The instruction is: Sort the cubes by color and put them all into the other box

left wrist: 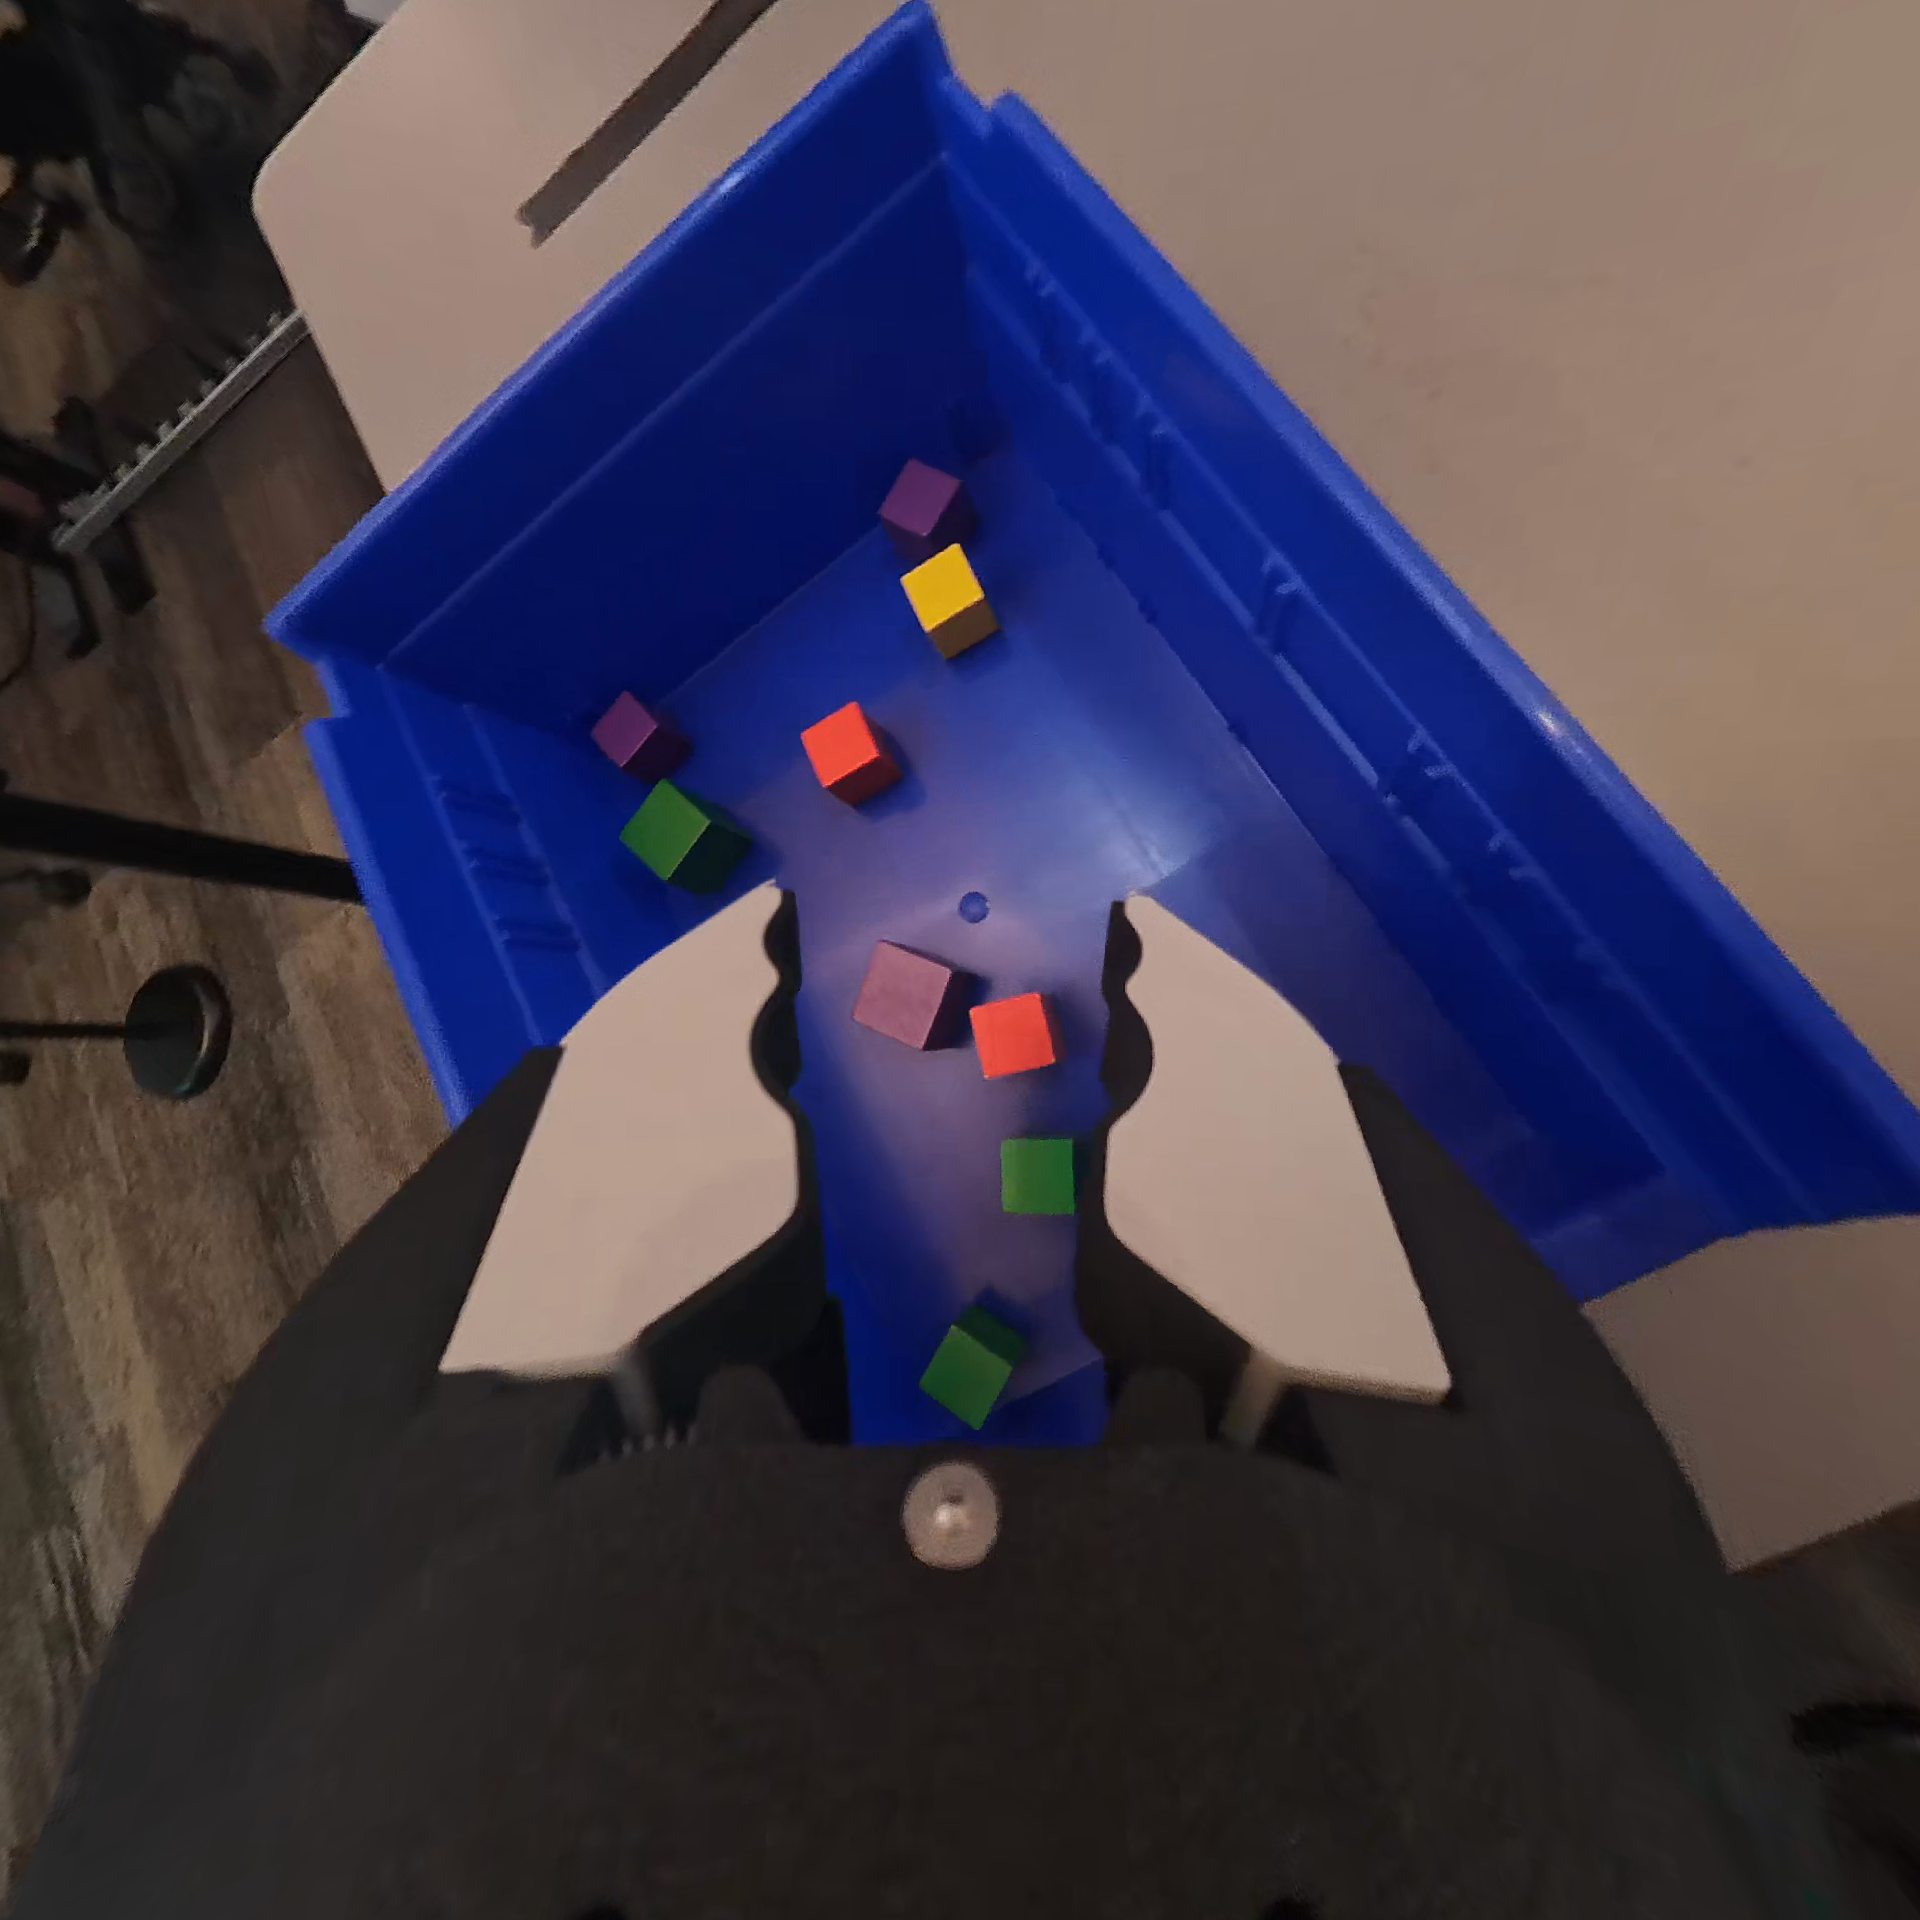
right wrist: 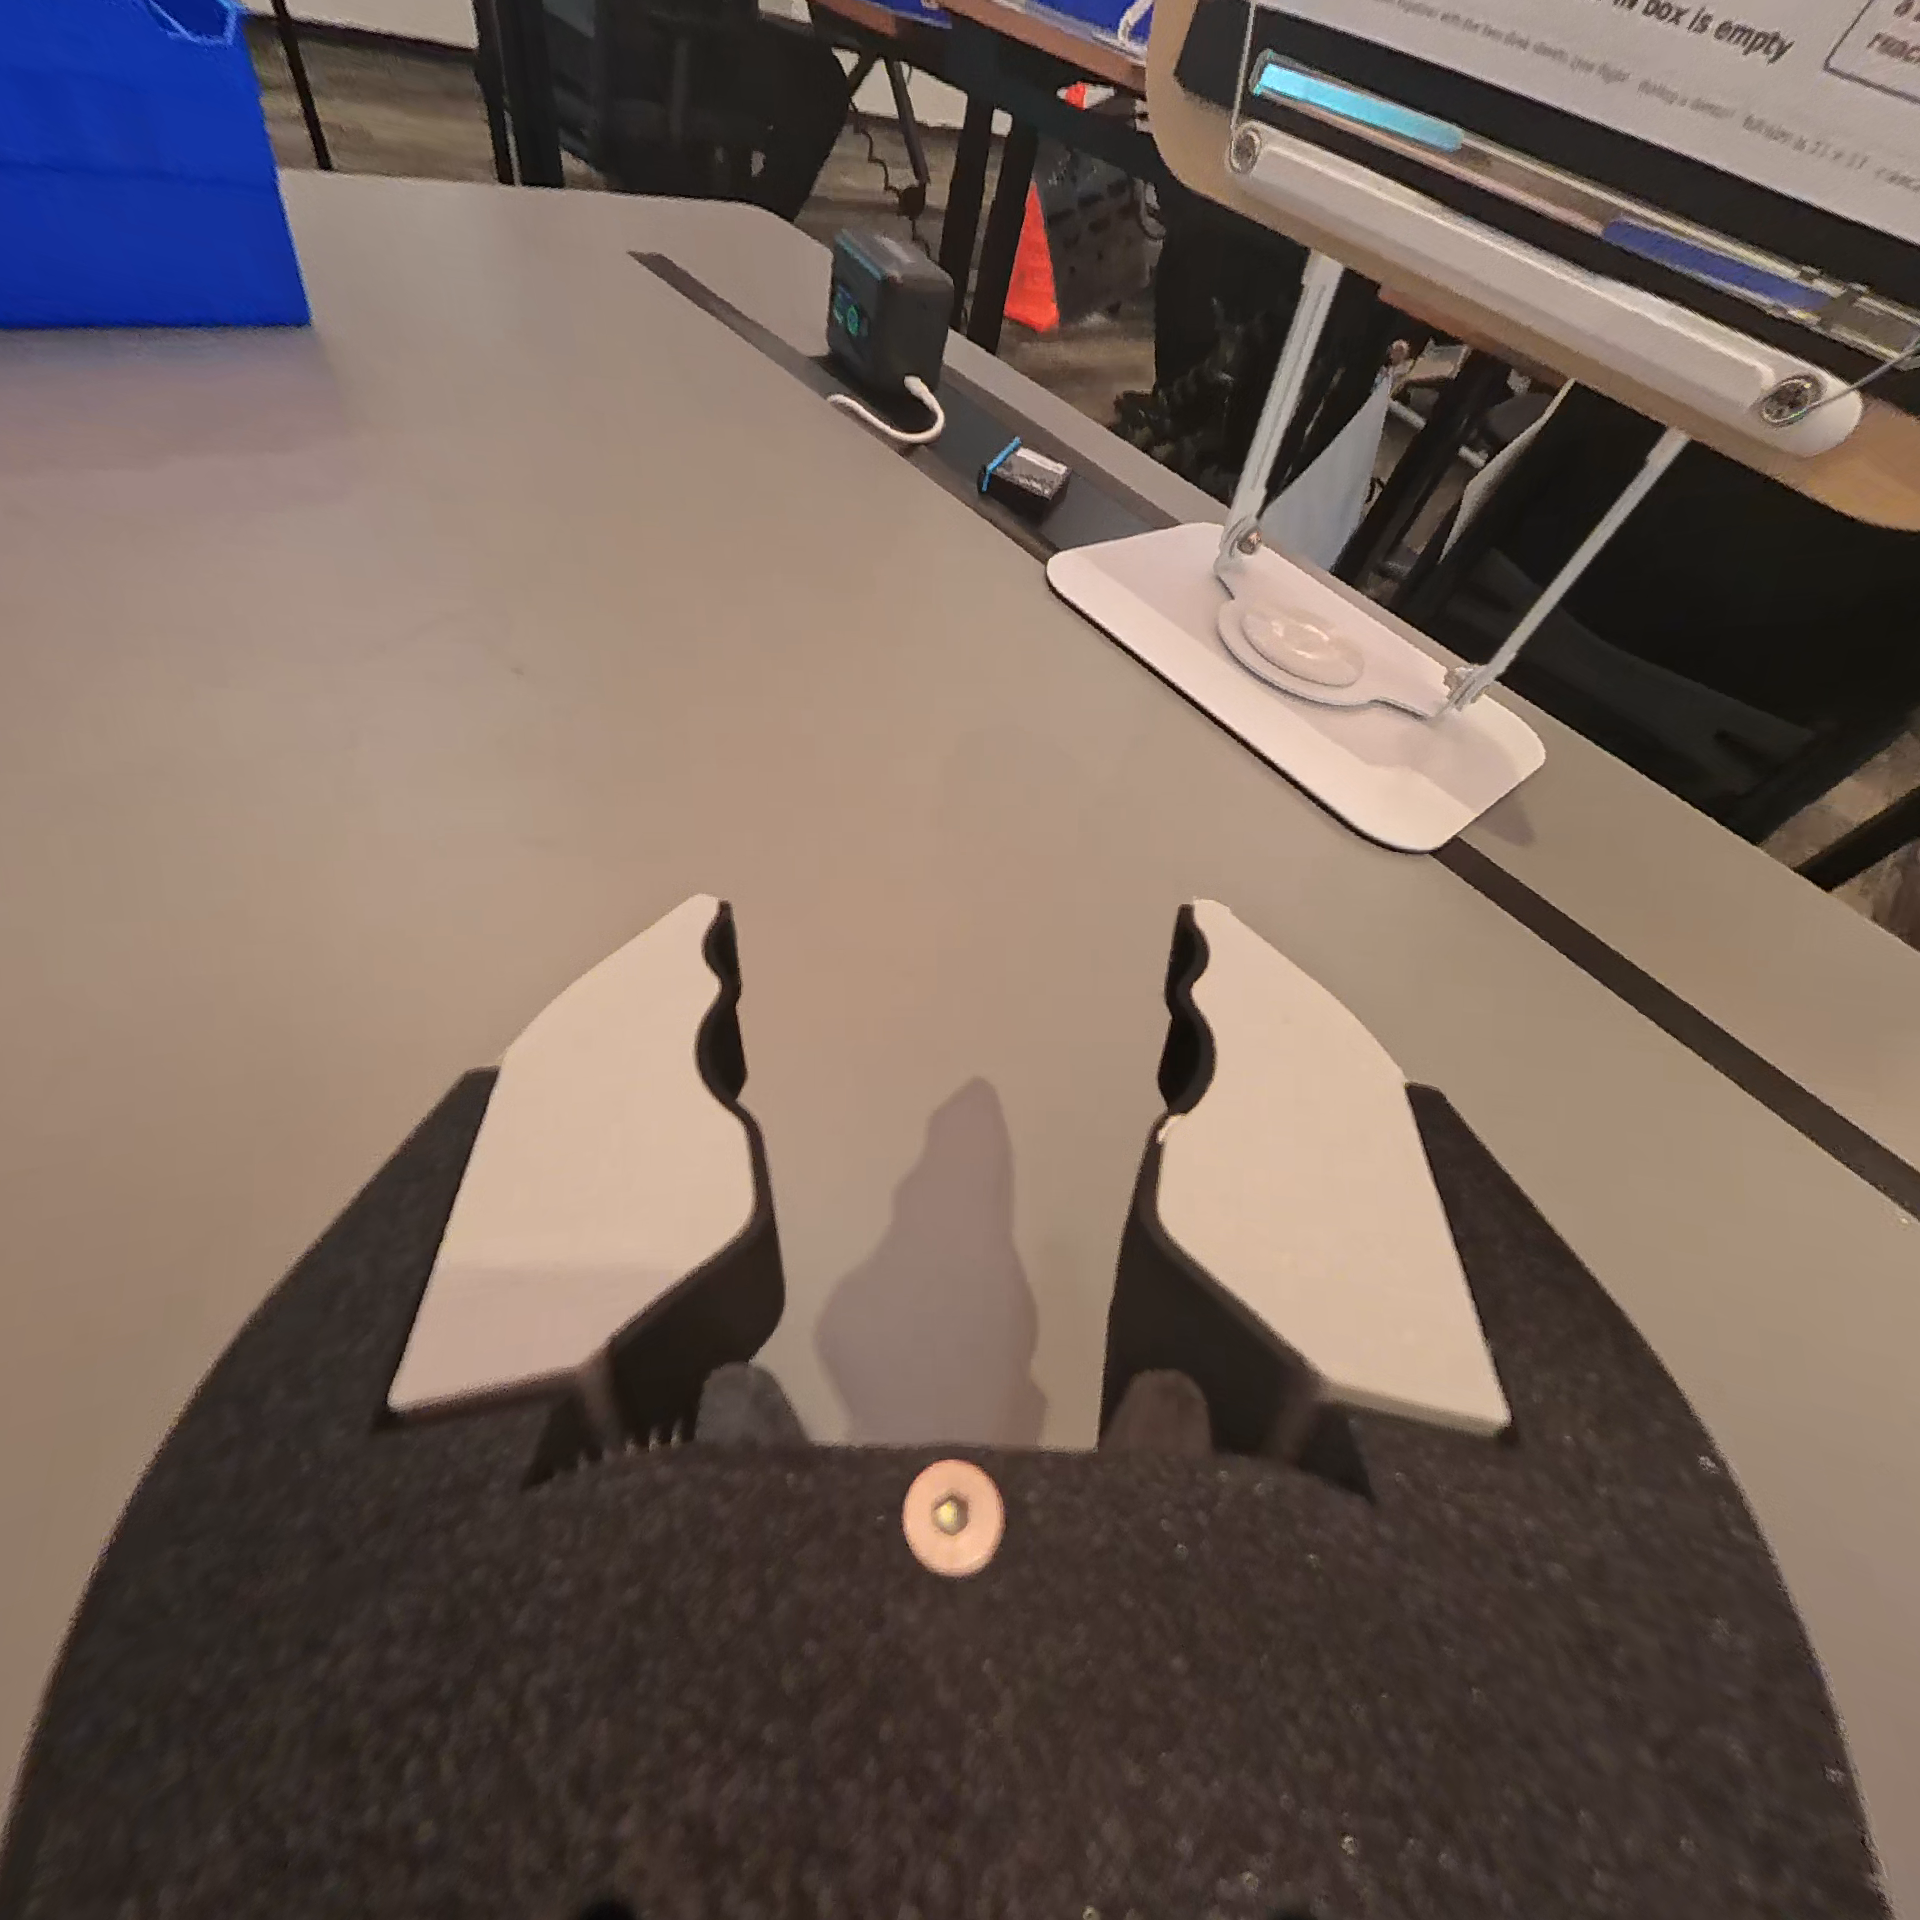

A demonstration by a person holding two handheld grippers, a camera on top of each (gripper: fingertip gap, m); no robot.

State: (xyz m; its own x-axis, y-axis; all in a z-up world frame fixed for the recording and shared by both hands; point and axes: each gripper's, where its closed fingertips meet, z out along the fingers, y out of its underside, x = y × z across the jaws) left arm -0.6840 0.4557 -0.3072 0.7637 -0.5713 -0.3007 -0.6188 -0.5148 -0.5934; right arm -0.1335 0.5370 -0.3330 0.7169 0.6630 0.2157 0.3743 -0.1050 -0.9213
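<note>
In the left wrist view a blue box [left wrist: 665,540] holds several small cubes: purple [left wrist: 923,507], yellow [left wrist: 948,598], red [left wrist: 848,750], purple [left wrist: 634,734], green [left wrist: 677,833]. My left gripper [left wrist: 951,909] hangs open and empty above the box. Between its fingers I see a purple cube [left wrist: 906,993], a red cube [left wrist: 1014,1033] and two green cubes [left wrist: 1037,1174] [left wrist: 968,1365] on the box floor. My right gripper [right wrist: 954,914] is open and empty over the bare grey table [right wrist: 520,675]. A blue box [right wrist: 135,166] shows at the far left of the right wrist view.
On the table's right side stand a white stand base [right wrist: 1299,675] holding a board, a small dark device [right wrist: 885,312] with a white cable, and a small black block [right wrist: 1023,480] on a black strip. The left table edge drops to a wood floor [left wrist: 156,1143].
</note>
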